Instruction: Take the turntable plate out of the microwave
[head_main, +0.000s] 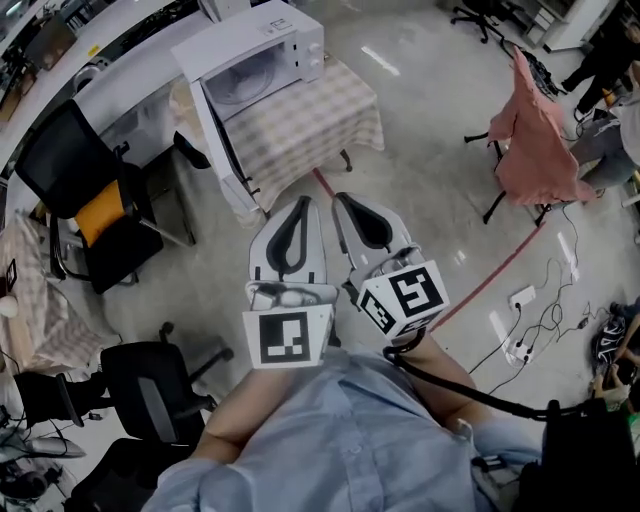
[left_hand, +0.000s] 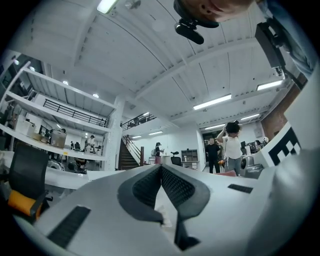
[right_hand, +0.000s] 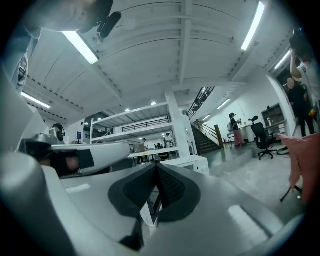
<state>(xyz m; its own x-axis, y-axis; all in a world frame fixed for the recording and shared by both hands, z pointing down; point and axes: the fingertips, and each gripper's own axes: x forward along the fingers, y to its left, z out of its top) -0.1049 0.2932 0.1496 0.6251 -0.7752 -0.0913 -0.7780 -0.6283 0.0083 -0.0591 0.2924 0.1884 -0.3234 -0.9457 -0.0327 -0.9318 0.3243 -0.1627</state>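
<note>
The white microwave (head_main: 262, 48) stands on a table with a checked cloth (head_main: 310, 115) at the top of the head view, some way ahead of me. Its door (head_main: 222, 150) hangs open toward me. The cavity looks pale grey, and I cannot make out the turntable plate in it. My left gripper (head_main: 300, 206) and right gripper (head_main: 345, 200) are held level side by side, pointing at the microwave. Both are shut with nothing between the pads. The left gripper (left_hand: 161, 168) fills its own view. Past the right gripper (right_hand: 156, 166) the microwave (right_hand: 192, 162) shows small.
Black office chairs stand at the left, one with an orange cushion (head_main: 100, 215). A pink cloth (head_main: 535, 130) hangs over a stand at the right. A red line (head_main: 500, 270) crosses the floor beside a power strip and cables (head_main: 520, 340). People (left_hand: 231, 150) stand far off.
</note>
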